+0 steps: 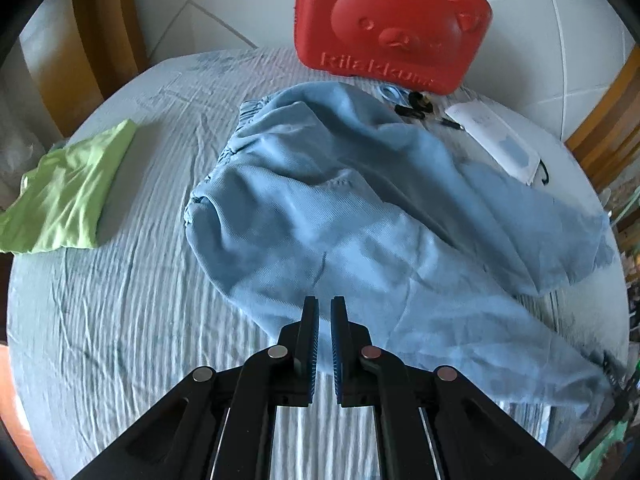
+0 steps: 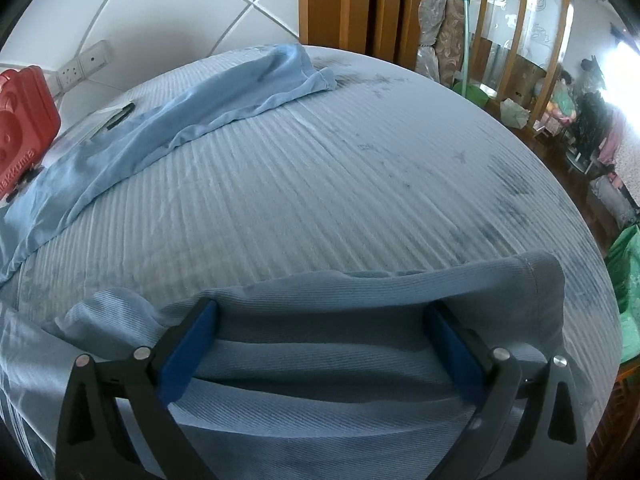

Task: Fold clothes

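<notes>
The light blue ribbed-knit trousers (image 1: 340, 208) lay spread on the pale blue striped bed cover (image 1: 132, 312), with the gathered waistband (image 1: 224, 152) at the far left and the two legs running toward the right. The long axis therefore ran from far left to near right in the left wrist view.

The left tongs (image 1: 325, 304) were clenched with nothing between the pads. They hung above the near edge of the trousers, apart from the fabric.

The right tongs (image 2: 324, 312) stood released and wide, with a near leg hem (image 2: 400, 280) lying across the gap between them. The pads did not press the cloth. The other leg (image 2: 224, 92) stretched away to the far left in that view.

The right hand was judged the nearer to a grasp point, as fabric already lay between its pads. The coming move probably called for closing on that hem and carrying it along the long axis toward the waistband.

A folded lime green garment (image 1: 68, 192) lay well apart at the left. A red moulded bear-face case (image 1: 392, 24) stood shut at the far edge; its contents could not be told.
</notes>
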`<action>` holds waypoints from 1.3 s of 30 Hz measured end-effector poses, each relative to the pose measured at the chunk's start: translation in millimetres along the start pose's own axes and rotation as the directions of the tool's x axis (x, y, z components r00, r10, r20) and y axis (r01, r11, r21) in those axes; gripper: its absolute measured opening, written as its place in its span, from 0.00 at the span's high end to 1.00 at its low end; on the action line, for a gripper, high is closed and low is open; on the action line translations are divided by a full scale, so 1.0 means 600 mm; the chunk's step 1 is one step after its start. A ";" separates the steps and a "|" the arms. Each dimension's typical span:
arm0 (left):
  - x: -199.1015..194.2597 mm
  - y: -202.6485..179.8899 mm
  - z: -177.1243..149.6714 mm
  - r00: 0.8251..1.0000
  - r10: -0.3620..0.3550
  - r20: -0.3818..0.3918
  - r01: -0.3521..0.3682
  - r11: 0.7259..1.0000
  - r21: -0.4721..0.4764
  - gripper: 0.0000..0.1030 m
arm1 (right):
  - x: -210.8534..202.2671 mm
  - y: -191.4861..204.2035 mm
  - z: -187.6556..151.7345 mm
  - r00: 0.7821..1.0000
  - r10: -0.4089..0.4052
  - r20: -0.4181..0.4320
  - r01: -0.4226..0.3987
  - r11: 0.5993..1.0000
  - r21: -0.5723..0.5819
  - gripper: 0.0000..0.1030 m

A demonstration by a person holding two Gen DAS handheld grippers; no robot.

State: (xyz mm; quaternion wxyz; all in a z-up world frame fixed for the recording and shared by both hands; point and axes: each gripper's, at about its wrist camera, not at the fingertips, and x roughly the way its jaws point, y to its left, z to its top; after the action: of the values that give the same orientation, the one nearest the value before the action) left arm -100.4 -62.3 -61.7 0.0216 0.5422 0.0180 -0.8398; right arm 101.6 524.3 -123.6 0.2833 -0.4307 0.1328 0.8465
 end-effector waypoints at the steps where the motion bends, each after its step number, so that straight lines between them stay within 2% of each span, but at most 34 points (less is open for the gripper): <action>1: -0.004 -0.007 -0.004 1.000 -0.004 0.001 0.004 1.000 0.006 0.94 | 0.000 0.000 0.000 1.000 0.000 0.000 0.000 1.000 0.000 0.00; 9: -0.042 -0.084 -0.031 0.996 -0.088 -0.003 0.088 0.992 0.087 0.94 | -0.001 0.000 0.002 1.000 0.001 0.000 -0.001 1.000 0.000 0.00; 13: -0.045 -0.101 -0.036 0.994 -0.113 -0.010 0.113 0.988 0.106 0.94 | -0.001 0.000 0.002 1.000 0.001 0.001 -0.001 1.000 -0.001 0.00; 16: -0.044 -0.109 -0.037 0.996 -0.092 0.000 0.091 0.987 0.132 0.93 | -0.001 0.000 0.001 1.000 0.001 0.001 -0.001 1.000 -0.001 0.00; 19: -0.045 -0.114 -0.034 0.992 -0.124 -0.003 0.123 0.983 0.136 0.93 | -0.001 0.000 0.001 1.000 0.001 0.001 -0.001 1.000 -0.001 0.00; 25: -0.046 -0.127 -0.027 0.991 -0.135 0.006 0.132 0.978 0.159 0.93 | 0.000 0.001 0.001 1.000 0.001 0.001 -0.001 1.000 -0.001 0.00; 27: -0.044 -0.126 -0.025 0.992 -0.122 0.004 0.120 0.981 0.155 0.87 | -0.001 0.001 0.001 1.000 0.001 0.001 -0.001 1.000 -0.001 0.00; 28: -0.042 -0.126 -0.026 0.992 -0.128 -0.003 0.127 0.980 0.151 0.78 | -0.001 0.001 0.001 1.000 0.001 0.001 -0.001 1.000 -0.001 0.00; 31: -0.034 -0.129 -0.031 0.988 -0.151 -0.038 0.155 0.975 0.157 0.71 | -0.001 0.000 0.001 1.000 0.001 0.001 -0.001 1.000 -0.001 0.00; 33: -0.031 -0.133 -0.034 0.995 -0.099 -0.025 0.102 0.976 0.192 0.63 | -0.001 0.000 0.001 1.000 0.002 0.001 -0.002 1.000 -0.001 0.00; 34: -0.031 -0.129 -0.033 0.998 -0.070 -0.009 0.070 0.978 0.197 0.46 | -0.001 0.000 0.001 1.000 0.002 0.001 -0.002 1.000 -0.001 0.00; 35: -0.031 -0.122 -0.030 0.999 -0.042 0.009 0.040 0.980 0.196 0.21 | -0.001 0.000 0.001 1.000 0.002 0.001 -0.002 1.000 -0.001 0.00; 36: -0.031 -0.110 -0.025 0.999 -0.026 0.027 0.020 0.982 0.186 0.07 | -0.001 0.000 0.001 1.000 0.002 0.001 -0.002 1.000 -0.001 0.00; 37: -0.032 -0.097 -0.020 0.999 -0.013 0.046 0.005 0.985 0.172 0.00 | -0.001 0.000 0.001 1.000 0.002 0.001 -0.002 1.000 -0.001 0.00; 39: -0.030 -0.071 -0.009 0.997 0.011 0.070 -0.021 0.989 0.149 0.00 | -0.001 0.000 0.001 1.000 0.002 0.001 -0.002 1.000 -0.001 0.00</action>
State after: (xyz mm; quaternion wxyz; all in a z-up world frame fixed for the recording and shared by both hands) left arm -90.4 -18.9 -47.2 -0.0118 0.5131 -0.0504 -0.8568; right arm 101.7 524.2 -122.9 0.2824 -0.4301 0.1326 0.8471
